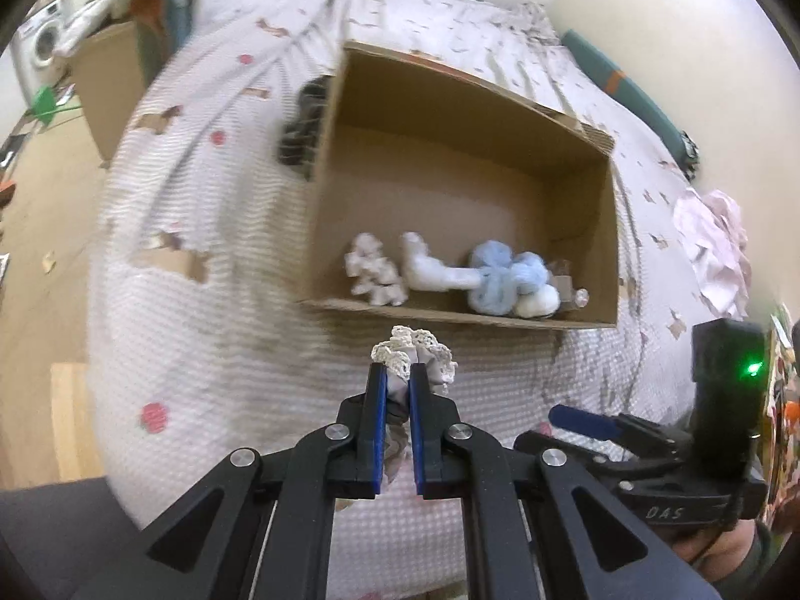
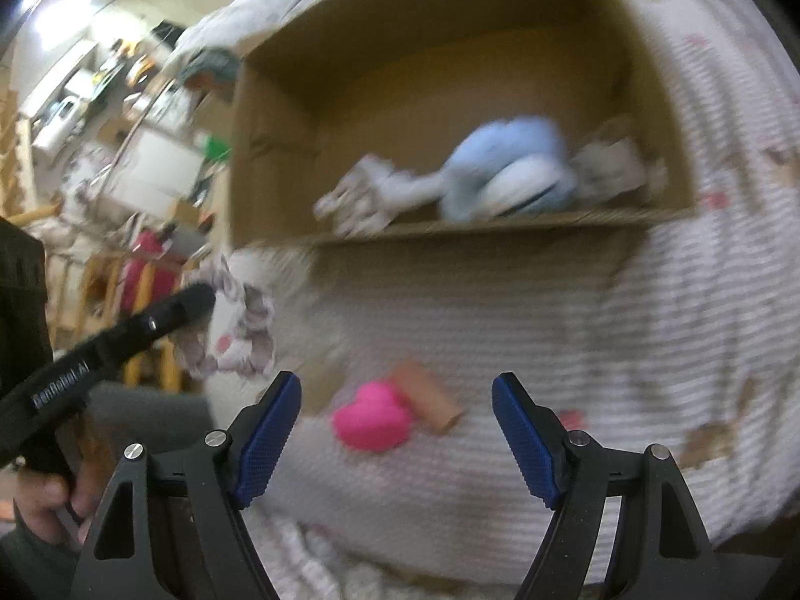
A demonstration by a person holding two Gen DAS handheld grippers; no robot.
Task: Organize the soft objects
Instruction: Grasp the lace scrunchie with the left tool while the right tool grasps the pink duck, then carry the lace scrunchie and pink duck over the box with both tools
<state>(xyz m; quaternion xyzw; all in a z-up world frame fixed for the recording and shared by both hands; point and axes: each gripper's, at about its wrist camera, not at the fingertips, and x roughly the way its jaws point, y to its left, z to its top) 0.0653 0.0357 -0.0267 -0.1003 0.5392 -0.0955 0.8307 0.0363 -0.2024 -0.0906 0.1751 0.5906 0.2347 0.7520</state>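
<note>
Inside the cardboard box point(image 1: 350, 160) (open-topped) lie a blue plush point(image 1: 505, 270) and white scrunchies point(image 1: 375, 270).

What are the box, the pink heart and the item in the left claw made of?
Box: corrugated cardboard, matte brown, fluted cut edge.
Pink heart: likely foam or soft rubber, smooth; blurred, unsure.
Scrunchie in left claw: gathered fabric with crocheted lace trim.

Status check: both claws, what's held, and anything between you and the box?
Left claw shut on lace scrunchie, short of cardboard box. Right claw open above pink heart. Path to box clear.
</note>
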